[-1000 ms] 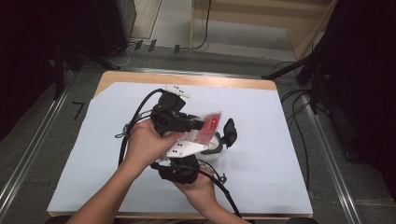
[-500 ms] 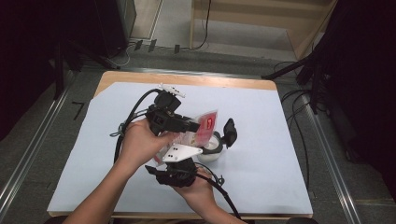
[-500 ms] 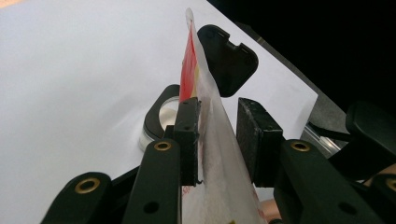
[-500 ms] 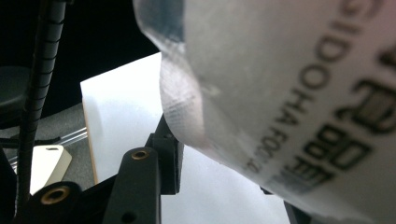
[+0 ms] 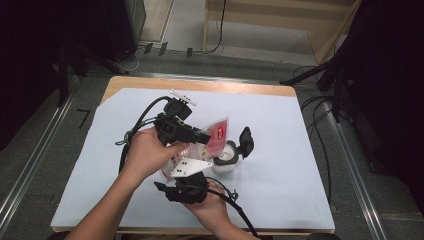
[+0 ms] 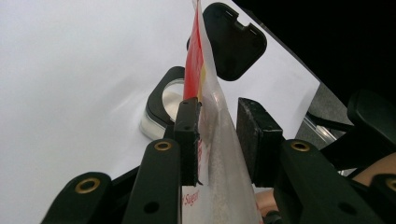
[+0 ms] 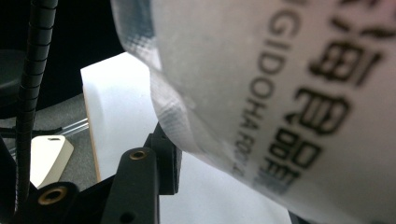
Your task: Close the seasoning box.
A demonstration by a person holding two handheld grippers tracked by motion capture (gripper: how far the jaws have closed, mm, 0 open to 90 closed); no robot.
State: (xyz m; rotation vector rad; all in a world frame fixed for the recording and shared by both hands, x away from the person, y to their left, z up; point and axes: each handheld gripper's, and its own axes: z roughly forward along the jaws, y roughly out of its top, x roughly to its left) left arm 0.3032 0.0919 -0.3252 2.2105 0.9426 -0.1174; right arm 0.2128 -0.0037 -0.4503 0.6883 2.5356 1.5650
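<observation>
A clear sugar bag (image 5: 218, 132) with a red top hangs tilted over a white jar (image 5: 226, 161), whose black lid (image 5: 246, 141) is flipped open. My left gripper (image 5: 202, 137) is shut on the bag (image 6: 215, 158) below its red strip, both pads against the plastic. The jar (image 6: 164, 100) and lid (image 6: 236, 39) lie beyond those jaws. My right gripper (image 5: 194, 162) points up at the bag's bottom. Its jaws have just been opening. The printed bag (image 7: 280, 93) bulges over them, touching one pad (image 7: 169, 161) and hiding the other jaw.
A pale sheet (image 5: 300, 150) covers the wooden table (image 5: 200, 85). Black cables (image 5: 135, 130) trail from both grippers across the sheet. Metal rails (image 5: 350, 165) run along the table's sides, and a dark floor with more cables lies beyond.
The left hand and the bag's top have shifted slightly left. The right hand has stayed under the bag.
</observation>
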